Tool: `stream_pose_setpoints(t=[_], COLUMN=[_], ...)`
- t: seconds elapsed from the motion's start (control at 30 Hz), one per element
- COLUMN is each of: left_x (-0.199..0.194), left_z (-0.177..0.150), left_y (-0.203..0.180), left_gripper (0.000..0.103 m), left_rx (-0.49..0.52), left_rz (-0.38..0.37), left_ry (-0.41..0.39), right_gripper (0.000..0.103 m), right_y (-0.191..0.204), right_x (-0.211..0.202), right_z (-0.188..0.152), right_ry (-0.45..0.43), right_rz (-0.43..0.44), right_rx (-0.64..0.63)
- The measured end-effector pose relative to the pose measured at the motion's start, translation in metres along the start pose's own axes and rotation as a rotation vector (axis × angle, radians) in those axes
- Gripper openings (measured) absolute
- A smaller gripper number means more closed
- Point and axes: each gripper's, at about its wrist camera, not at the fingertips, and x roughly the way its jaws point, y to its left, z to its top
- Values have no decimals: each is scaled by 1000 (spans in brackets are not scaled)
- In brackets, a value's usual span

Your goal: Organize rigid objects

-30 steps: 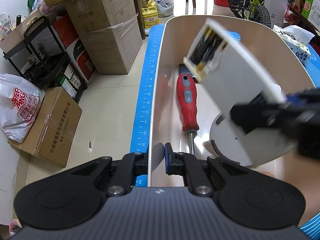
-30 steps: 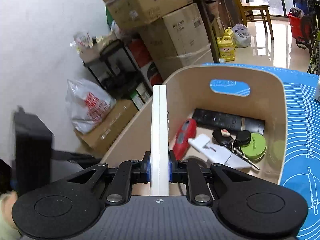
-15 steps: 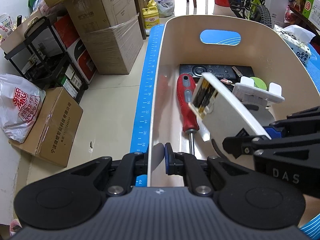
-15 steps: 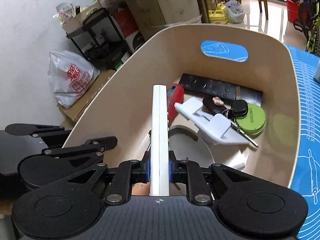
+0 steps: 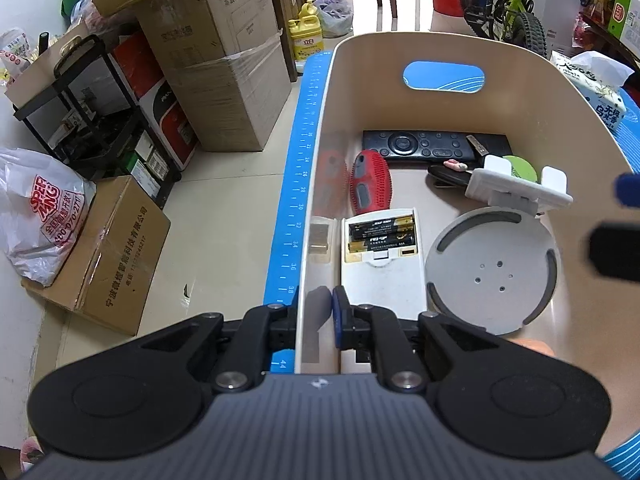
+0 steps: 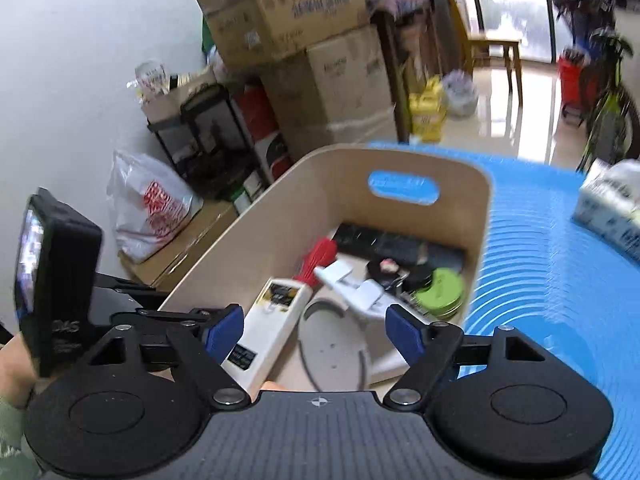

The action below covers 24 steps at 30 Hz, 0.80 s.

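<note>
- The left gripper [image 5: 316, 312] clamps the near left wall of the beige bin [image 5: 516, 60], steadying it.
- The white remote [image 5: 380, 256], battery bay up, lies in the bin just beside that wall, its long axis running away from the fingers.
- The right gripper [image 6: 312, 330], jaws just opened wide and empty, hangs above the remote's near end; it is free for another object.

Beige bin [image 5: 520, 80]; red ribbed screwdriver handle [image 5: 370, 186]; black remote [image 5: 420, 145]; blue ruled mat [image 5: 298, 184].
</note>
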Motion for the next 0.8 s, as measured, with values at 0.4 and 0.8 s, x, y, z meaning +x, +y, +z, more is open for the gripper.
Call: stream_pose_setpoints(t=[0.4,0.8], left_x=[-10,-89], left_z=[-2,-22], left_y=[3,-15], left_gripper=[25,66], left_rx=[-29,-46], left_rz=[3,-38], left_ry=[-25,-210], right_gripper=[92,101], right_y=[-21,-3], right_x=[-41,-98], right_z=[-12,-43], right_ry=[-53,-143], right_rz=[-104,-232], right_rx=[35,-27])
